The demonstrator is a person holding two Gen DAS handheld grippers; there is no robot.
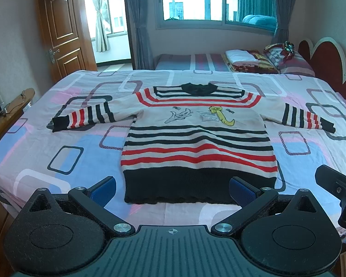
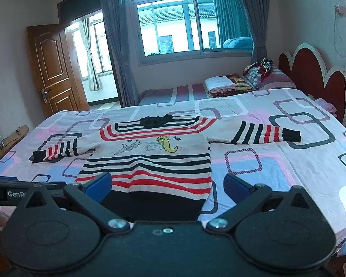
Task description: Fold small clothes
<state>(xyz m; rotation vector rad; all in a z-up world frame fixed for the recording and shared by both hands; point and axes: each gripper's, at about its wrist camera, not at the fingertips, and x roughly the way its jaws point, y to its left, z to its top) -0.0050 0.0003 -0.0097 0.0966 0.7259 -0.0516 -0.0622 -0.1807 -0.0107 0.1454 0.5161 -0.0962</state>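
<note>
A small striped sweater (image 1: 196,138) (image 2: 150,161), cream with black and red bands and a cartoon print, lies flat and face up on the bed with both sleeves spread out sideways. Its black hem (image 1: 196,184) faces me. My left gripper (image 1: 171,188) hovers open just short of the hem, blue pads wide apart, holding nothing. My right gripper (image 2: 167,184) is open too, above the hem's right part, with nothing between its blue pads. The right gripper's black body (image 1: 341,191) shows at the right edge of the left wrist view.
The bed (image 1: 57,150) carries a sheet patterned with pink, blue and grey rectangles. Folded bedding and pillows (image 1: 253,60) lie on a second bed behind, by a red headboard (image 2: 311,73). A wooden door (image 1: 62,30) stands open at the left; a low cabinet (image 1: 13,108) runs along the left side.
</note>
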